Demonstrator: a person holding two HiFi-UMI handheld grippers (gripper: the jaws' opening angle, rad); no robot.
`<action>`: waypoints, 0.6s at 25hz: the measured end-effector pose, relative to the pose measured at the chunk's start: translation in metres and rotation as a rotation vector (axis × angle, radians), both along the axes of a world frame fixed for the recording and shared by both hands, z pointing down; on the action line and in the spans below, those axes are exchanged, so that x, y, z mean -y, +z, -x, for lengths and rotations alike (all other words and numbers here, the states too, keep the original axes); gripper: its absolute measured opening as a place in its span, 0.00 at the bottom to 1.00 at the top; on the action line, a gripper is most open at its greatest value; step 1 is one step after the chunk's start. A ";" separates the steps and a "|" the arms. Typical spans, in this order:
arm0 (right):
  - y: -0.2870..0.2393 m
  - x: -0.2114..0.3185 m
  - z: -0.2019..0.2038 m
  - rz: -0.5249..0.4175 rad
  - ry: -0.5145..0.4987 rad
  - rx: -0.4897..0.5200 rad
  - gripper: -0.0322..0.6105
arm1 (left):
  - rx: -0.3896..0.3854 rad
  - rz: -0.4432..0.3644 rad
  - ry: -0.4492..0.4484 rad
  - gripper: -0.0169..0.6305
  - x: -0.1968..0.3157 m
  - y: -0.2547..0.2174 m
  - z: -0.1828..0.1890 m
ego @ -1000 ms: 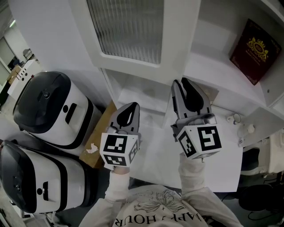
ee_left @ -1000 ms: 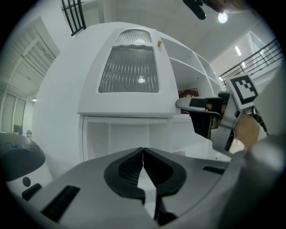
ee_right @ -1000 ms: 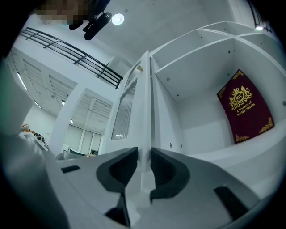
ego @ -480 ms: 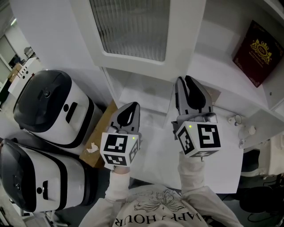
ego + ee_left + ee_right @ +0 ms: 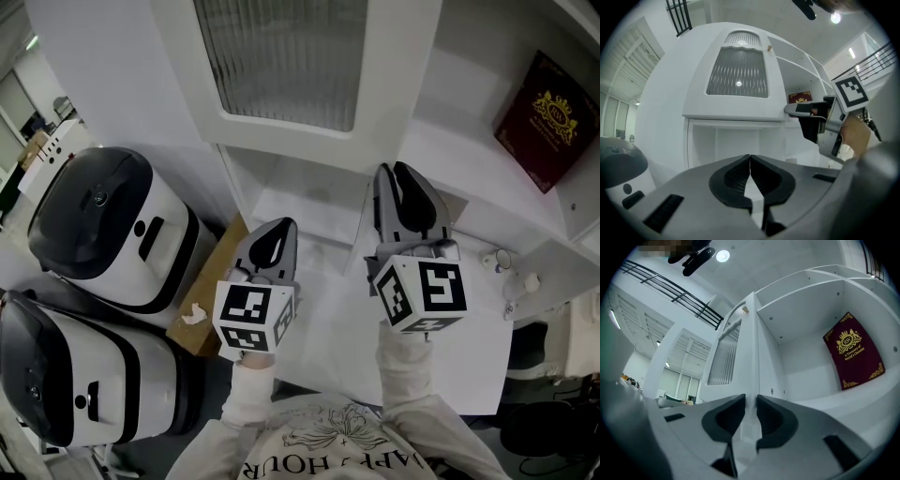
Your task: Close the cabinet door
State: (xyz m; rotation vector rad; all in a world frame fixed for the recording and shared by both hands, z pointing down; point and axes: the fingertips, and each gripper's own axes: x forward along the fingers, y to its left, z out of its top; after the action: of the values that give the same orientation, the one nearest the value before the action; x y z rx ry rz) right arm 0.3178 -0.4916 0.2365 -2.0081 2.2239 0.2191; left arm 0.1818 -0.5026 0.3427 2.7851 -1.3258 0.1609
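White cabinet door [image 5: 394, 84] with a ribbed frosted-glass pane in a plain frame, standing open, swung out from the white cabinet [image 5: 469, 159] toward the person. Under it, an open lower compartment; to its right, open shelves.

Right gripper [image 5: 401, 172] up at the door's lower free corner, clamped narrowly on the door's edge. Left gripper [image 5: 274, 232] lower and further left, apart from the door, pinched together on nothing.

From the left gripper view: door seen face-on, pane filling most of the frame, the right gripper reaching in at its right edge. From the right gripper view: door seen edge-on, a thin white strip running down into the slit of that gripper, and beside it a shelf with a dark red book bearing a gold crest [image 5: 853, 352], leaning against the back wall. Only from the head view: a white-and-black domed appliance [image 5: 103, 225] at left, a second appliance [image 5: 66, 375] nearer the person, a brown cardboard sheet [image 5: 208, 295] beside them, and a pale printed sweatshirt [image 5: 337, 441].
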 end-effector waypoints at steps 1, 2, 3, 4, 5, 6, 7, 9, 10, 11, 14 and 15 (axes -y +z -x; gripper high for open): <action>0.000 0.001 -0.001 0.000 -0.001 0.001 0.17 | 0.000 0.000 -0.001 0.03 0.000 0.000 0.000; 0.000 0.001 -0.001 -0.001 -0.001 0.002 0.17 | 0.000 0.000 -0.002 0.03 0.001 0.000 -0.001; 0.000 0.002 -0.002 -0.001 -0.002 0.003 0.17 | 0.000 -0.001 -0.003 0.03 0.001 0.000 -0.001; 0.000 0.003 -0.002 -0.001 -0.003 0.004 0.17 | -0.001 -0.002 -0.003 0.03 0.001 -0.001 -0.001; 0.000 0.003 -0.002 -0.001 -0.005 0.005 0.17 | -0.001 -0.003 -0.004 0.03 0.002 -0.001 -0.001; 0.000 0.003 -0.002 0.000 -0.006 0.006 0.17 | -0.001 -0.003 -0.005 0.03 0.002 -0.002 -0.002; 0.000 0.003 -0.002 0.000 -0.007 0.007 0.17 | -0.001 -0.004 -0.006 0.03 0.003 -0.002 -0.002; 0.000 0.004 -0.003 -0.001 -0.009 0.010 0.17 | 0.000 -0.005 -0.009 0.03 0.003 -0.003 -0.002; 0.000 0.004 -0.003 -0.001 -0.010 0.014 0.17 | 0.000 -0.006 -0.011 0.03 0.003 -0.004 -0.001; 0.000 0.004 -0.003 -0.001 -0.011 0.017 0.17 | 0.000 -0.008 -0.012 0.03 0.003 -0.005 -0.001; 0.000 0.004 -0.003 0.002 -0.006 0.023 0.17 | -0.001 -0.014 -0.018 0.03 0.001 -0.007 0.002; 0.000 0.003 -0.002 0.003 -0.003 0.021 0.17 | -0.002 -0.014 -0.020 0.03 -0.001 -0.007 0.003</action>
State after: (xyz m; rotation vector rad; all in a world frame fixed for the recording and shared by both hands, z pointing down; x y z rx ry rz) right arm 0.3200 -0.4950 0.2363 -1.9995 2.2155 0.1945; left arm 0.1791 -0.5020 0.3353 2.7819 -1.3592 0.1483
